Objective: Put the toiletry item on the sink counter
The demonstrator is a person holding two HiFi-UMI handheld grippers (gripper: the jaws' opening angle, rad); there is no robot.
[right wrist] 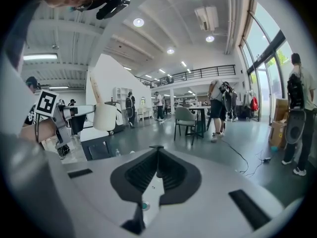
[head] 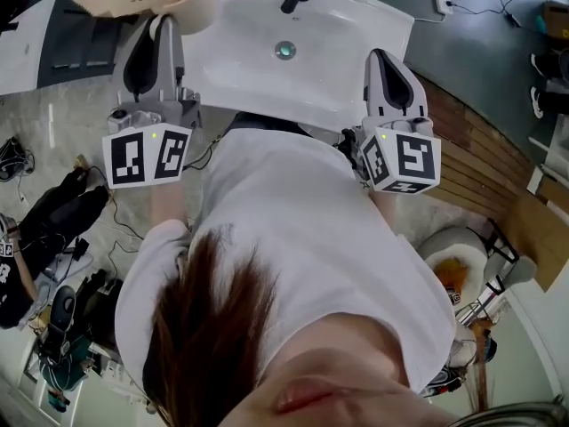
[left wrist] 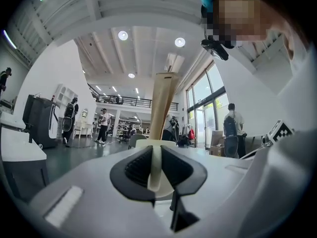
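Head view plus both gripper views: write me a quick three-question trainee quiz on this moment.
1. True or false: the left tongs grip the cream cup by its rim.
2. Which is empty: A the left tongs, B the right tongs?
3. Fill in: the tall item standing in the cream cup is ___ in colour.
Key: 1 true; 2 B; 3 tan.

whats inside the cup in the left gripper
A tan flat item sticks out of the cream cup; its lower end and the cup's bottom are hidden by the wall.
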